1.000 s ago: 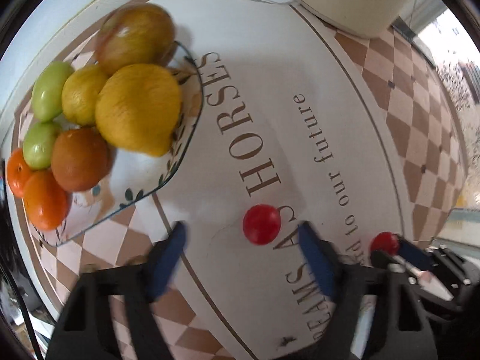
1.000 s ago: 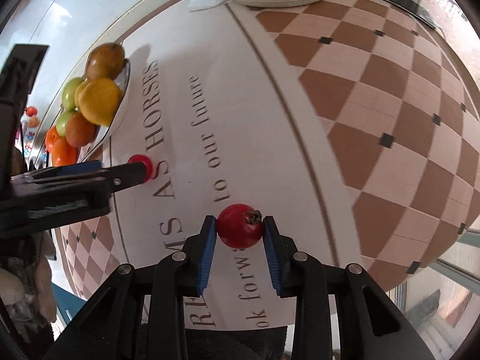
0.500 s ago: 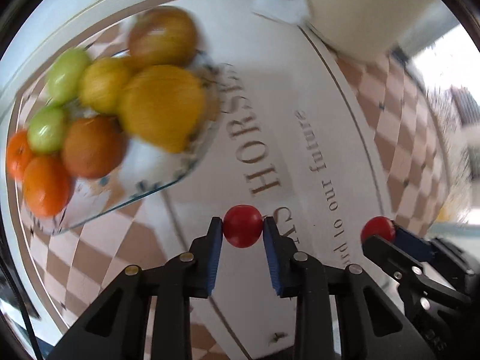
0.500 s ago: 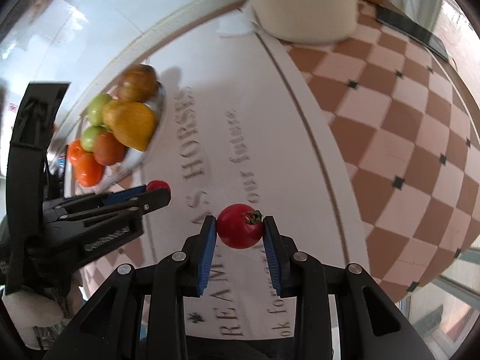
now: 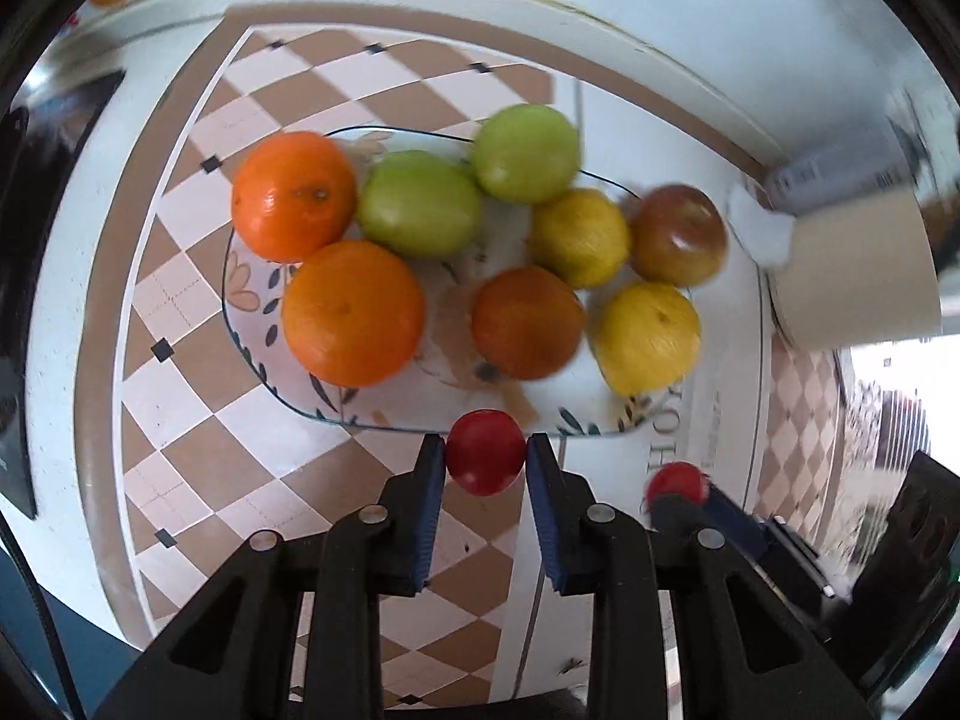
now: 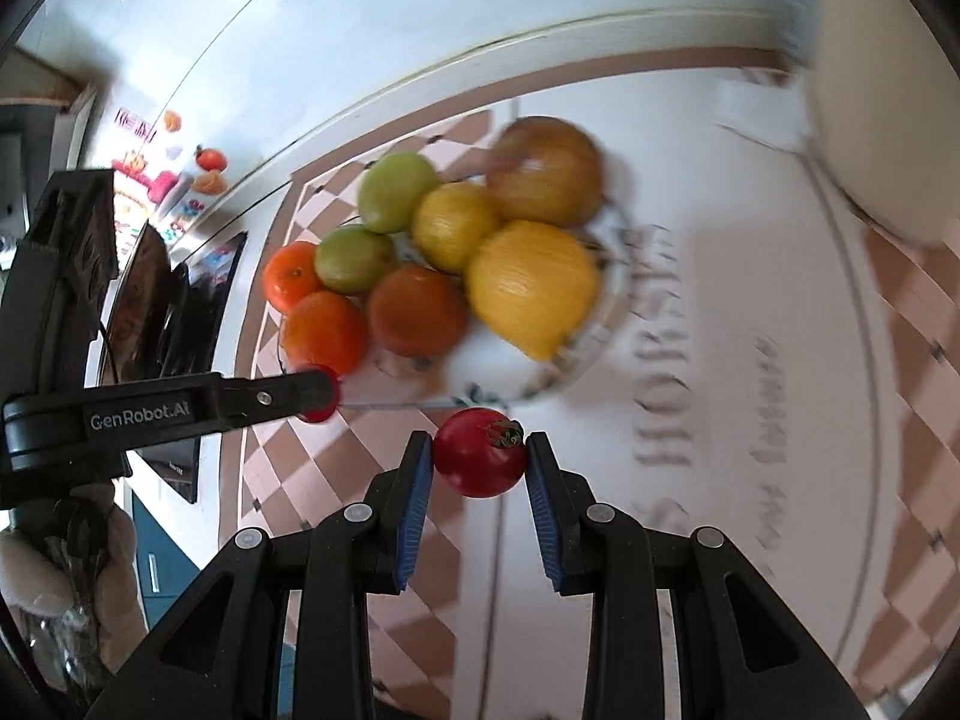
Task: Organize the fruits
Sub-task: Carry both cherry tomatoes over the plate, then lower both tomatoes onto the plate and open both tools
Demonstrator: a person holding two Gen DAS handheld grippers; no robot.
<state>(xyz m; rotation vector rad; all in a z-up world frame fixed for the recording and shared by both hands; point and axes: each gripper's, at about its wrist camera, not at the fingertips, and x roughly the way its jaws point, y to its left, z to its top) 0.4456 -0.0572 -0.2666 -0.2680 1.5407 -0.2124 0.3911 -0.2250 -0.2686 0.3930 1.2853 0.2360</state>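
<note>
My left gripper (image 5: 485,461) is shut on a small red tomato (image 5: 483,459) and holds it at the near rim of a glass fruit plate (image 5: 252,294). The plate holds several oranges, green fruits, yellow lemons and a brownish apple (image 5: 678,234). My right gripper (image 6: 480,461) is shut on a second red tomato (image 6: 479,459) with a green stem, just short of the plate's (image 6: 612,288) near rim. The right gripper's tomato also shows in the left wrist view (image 5: 677,483); the left gripper's finger (image 6: 180,408) shows in the right wrist view.
The plate stands on a checkered brown and cream tablecloth (image 5: 198,438) with printed lettering. A cream cylindrical container (image 5: 852,276) with a white tissue (image 5: 756,228) stands to the right of the plate. A dark screen (image 6: 174,324) sits at the table's left side.
My left gripper shut on the red tomato that lay on the cloth and carried it to the plate. My right gripper moved toward the plate with its tomato.
</note>
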